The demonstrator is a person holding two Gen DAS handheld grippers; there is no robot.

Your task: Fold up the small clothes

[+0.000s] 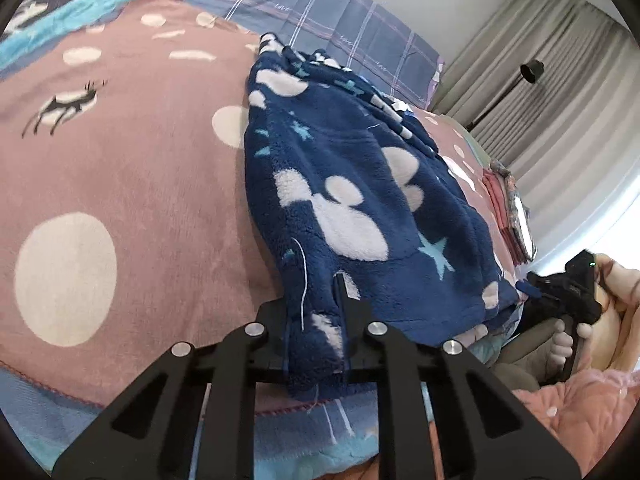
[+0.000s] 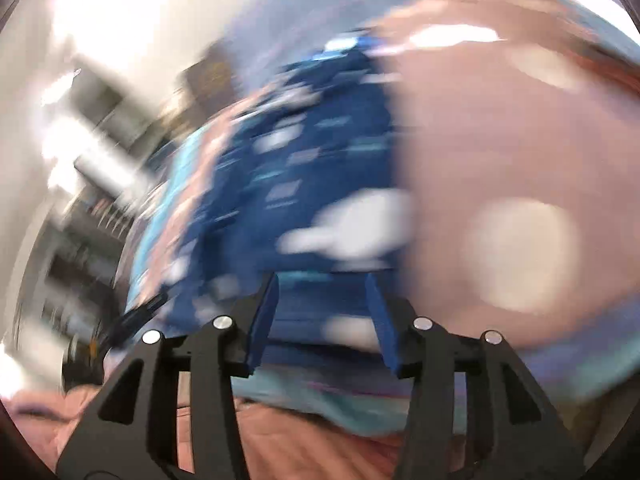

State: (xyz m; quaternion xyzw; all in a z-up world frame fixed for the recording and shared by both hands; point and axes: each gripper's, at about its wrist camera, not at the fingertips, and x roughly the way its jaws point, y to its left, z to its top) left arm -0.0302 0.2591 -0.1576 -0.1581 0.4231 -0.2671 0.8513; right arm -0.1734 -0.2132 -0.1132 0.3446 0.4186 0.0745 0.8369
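Navy fleece garment, patterned with white blobs and pale blue stars, lies stretched along the pink blanket on the bed, running from near the pillow end down to the near edge. Its nearest corner hangs over that edge, and the left gripper has its jaws pinched tight on this fold of fleece, cloth bunched between the black fingers. Off to the right, just past the garment's other near corner, a hand holds the right gripper; its blue-padded jaws stand apart with nothing pressed between them, hovering over the fleece edge, though that view is badly smeared by motion. Beyond the blanket sits a plaid pillow. A small stack of folded clothes rests at the blanket's right edge, with grey curtains behind.
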